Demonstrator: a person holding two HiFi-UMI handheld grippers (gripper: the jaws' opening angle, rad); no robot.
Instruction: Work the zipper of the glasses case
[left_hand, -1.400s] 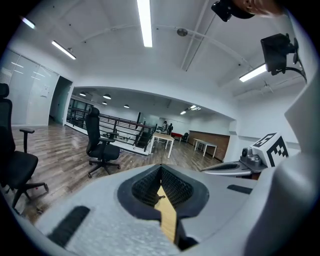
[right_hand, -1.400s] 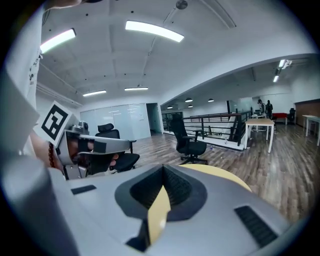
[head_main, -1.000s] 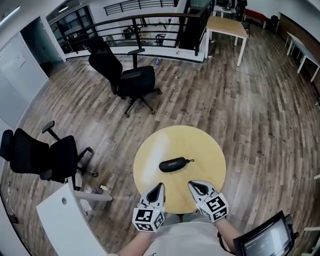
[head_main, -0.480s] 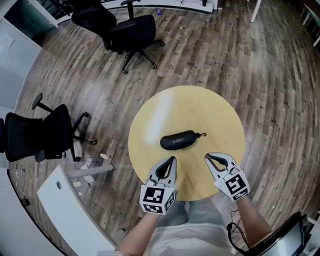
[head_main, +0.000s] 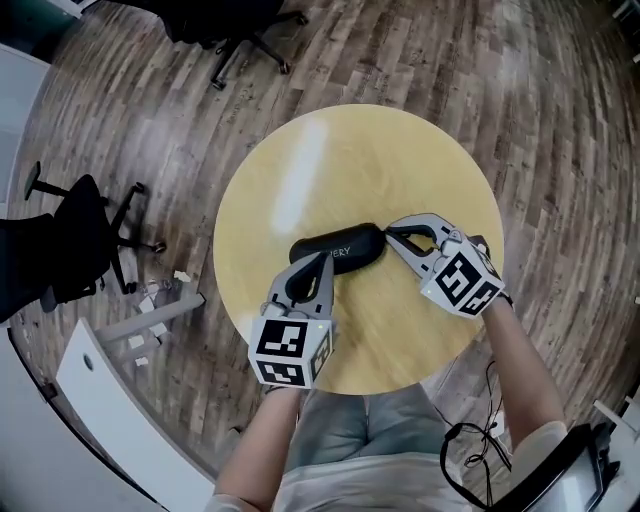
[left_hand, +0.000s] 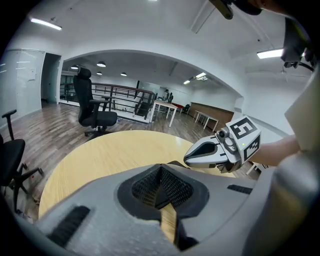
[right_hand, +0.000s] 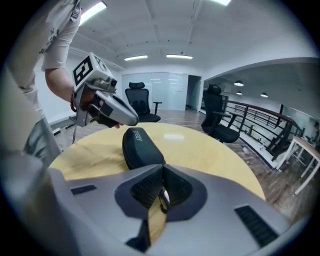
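Note:
A black glasses case (head_main: 335, 245) lies near the middle of the round yellow table (head_main: 330, 150). My left gripper (head_main: 322, 262) is shut, and its tips rest against the case's near side; the left gripper view shows only a dark sliver of the case (left_hand: 176, 164) past its tips (left_hand: 160, 172). My right gripper (head_main: 390, 234) is at the case's right end. In the right gripper view its jaws are closed (right_hand: 162, 172) with the small metal zipper pull (right_hand: 163, 199) between the pads, and the case (right_hand: 137, 145) stretches away ahead to the left.
A black office chair (head_main: 60, 250) stands on the wood floor left of the table, and another chair (head_main: 235, 20) is at the top. A white desk (head_main: 110, 400) sits at lower left. A cable (head_main: 470, 440) and a laptop corner (head_main: 605, 470) are at lower right.
Both grippers have moved forward from the table's near edge to the case, the left to its near side and the right to its right end. The head view has dropped closer.

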